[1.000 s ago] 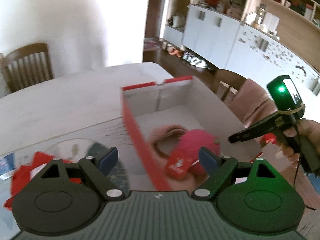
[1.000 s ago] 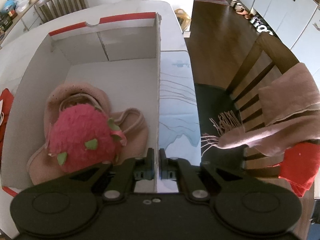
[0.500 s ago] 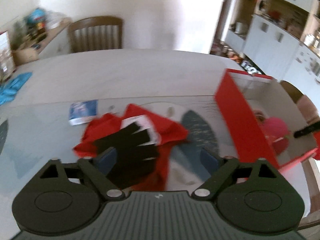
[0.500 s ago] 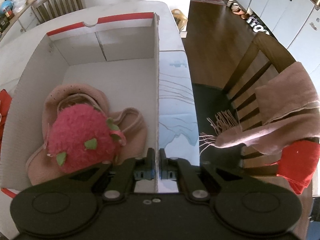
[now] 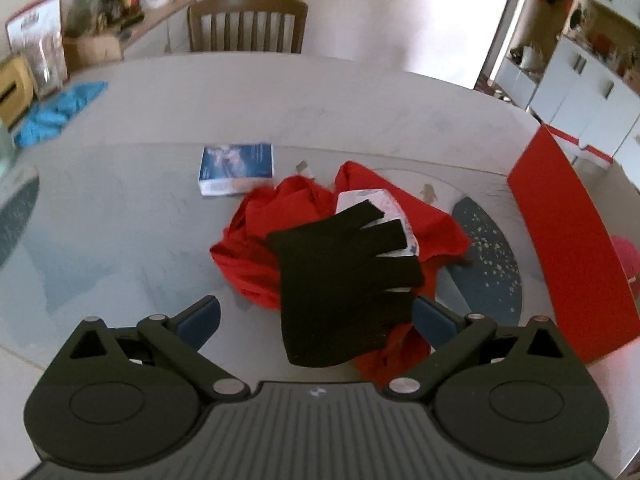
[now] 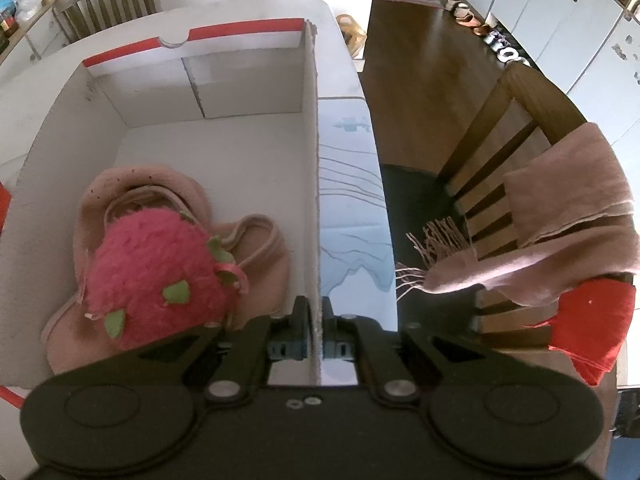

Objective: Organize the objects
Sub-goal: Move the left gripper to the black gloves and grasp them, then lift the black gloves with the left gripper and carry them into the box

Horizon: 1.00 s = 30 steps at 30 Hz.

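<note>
**Box partly filled, glove pile next**

I judge the job somewhere in the middle. My right gripper [image 6: 315, 350] has its jaws pinched tight on the right-hand wall of the box [image 6: 310, 184], steadying it. Inside, toward the near left corner, a fuzzy pink strawberry plush [image 6: 156, 268] sits on top of a pale pink cloth bag [image 6: 256, 256]; the rest of the box floor is bare.

What is left lies on the table [image 5: 120, 216] in front of my left gripper [image 5: 316, 320], whose jaws stand wide apart and hold nothing. A black knit glove [image 5: 340, 284] lies flat, its fingers spread and pointing right, draped over a crumpled red cloth [image 5: 256, 256] and a white packet [image 5: 380, 204] I cannot quite identify, since the glove covers most of it. The glove sits between my open fingers, with its cuff nearest me. A small blue-and-white book [image 5: 236, 168] lies apart, farther back on the table. The box's red outer side shows at the right edge of the left view, near the pile.
</note>
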Tool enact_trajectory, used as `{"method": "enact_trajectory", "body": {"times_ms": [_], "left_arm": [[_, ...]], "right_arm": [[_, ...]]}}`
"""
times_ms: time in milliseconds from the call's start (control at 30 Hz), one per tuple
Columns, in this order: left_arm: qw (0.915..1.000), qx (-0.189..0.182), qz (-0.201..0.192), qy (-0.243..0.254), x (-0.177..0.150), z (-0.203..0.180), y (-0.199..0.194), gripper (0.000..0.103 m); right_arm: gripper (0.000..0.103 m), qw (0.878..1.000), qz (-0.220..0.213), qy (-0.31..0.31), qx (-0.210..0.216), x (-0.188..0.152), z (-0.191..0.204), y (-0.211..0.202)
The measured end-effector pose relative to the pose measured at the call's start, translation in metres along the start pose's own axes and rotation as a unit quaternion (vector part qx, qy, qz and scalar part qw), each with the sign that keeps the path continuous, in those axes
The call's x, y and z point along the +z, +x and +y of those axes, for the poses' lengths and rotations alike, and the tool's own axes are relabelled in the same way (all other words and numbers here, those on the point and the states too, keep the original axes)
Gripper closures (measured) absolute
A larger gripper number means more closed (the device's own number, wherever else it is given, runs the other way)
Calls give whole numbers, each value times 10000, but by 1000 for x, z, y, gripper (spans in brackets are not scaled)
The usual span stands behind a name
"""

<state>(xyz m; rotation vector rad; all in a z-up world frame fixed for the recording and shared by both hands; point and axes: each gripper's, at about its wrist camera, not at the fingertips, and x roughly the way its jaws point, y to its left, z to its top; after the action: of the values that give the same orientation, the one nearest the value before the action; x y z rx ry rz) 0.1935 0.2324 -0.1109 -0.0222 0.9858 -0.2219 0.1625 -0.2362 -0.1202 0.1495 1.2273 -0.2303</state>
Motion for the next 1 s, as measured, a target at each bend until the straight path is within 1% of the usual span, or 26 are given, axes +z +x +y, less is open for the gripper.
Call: {"method": "enact_trajectory", "body": {"times_ms": [67, 133, 200, 233, 267, 300, 333, 367, 433, 500, 567, 633, 700, 767, 867, 1000], "left_arm": [[10000, 38, 41, -77, -2, 5, 6, 1], [9999, 25, 84, -52, -3, 7, 12, 1], [9999, 72, 154, 3, -4, 8, 20, 4], [9998, 79, 186, 19, -4, 8, 22, 11], [9998, 69, 209, 16, -5, 9, 24, 22], [9997, 34, 241, -8, -5, 10, 27, 27], [9996, -6, 268, -39, -5, 11, 28, 36], [9995, -34, 297, -68, -4, 12, 31, 40], [9994, -107, 339, -53, -4, 11, 33, 41], [9990, -99, 425, 24, -4, 7, 34, 50], [9988, -107, 478, 95, -4, 4, 36, 63], [9988, -143, 459, 105, -4, 3, 34, 69], [9989, -120, 448, 112, -3, 2, 32, 72], [9988, -118, 453, 134, -2, 0, 30, 83], [9987, -119, 468, 145, -1, -2, 24, 91], [9991, -177, 349, 174, 5, -6, 9, 94]], "right_arm": [[99, 10000, 0, -4, -17, 0, 1, 0], [99, 10000, -3, -1, -20, 0, 0, 0], [99, 10000, -4, -1, -20, 0, 0, 0], [99, 10000, -3, -4, -21, 0, 0, 0], [99, 10000, -2, -9, -25, 0, 0, 0], [99, 10000, -2, -12, -31, 0, 1, 0], [99, 10000, 0, -14, -33, 0, 0, 0], [99, 10000, 0, -19, -36, 0, 0, 0], [99, 10000, -3, -38, -50, -1, 1, 0], [98, 10000, -3, -59, -60, -1, 1, 0], [98, 9999, -2, -82, -71, -1, 2, 0], [98, 9999, -5, -97, -79, -1, 2, 0], [98, 9999, 4, -104, -81, -2, 3, 1], [98, 9999, 13, -119, -89, -2, 3, 1], [98, 9999, 8, -143, -93, -1, 4, 2], [98, 9999, 5, -149, -78, -2, 3, 2]]}}
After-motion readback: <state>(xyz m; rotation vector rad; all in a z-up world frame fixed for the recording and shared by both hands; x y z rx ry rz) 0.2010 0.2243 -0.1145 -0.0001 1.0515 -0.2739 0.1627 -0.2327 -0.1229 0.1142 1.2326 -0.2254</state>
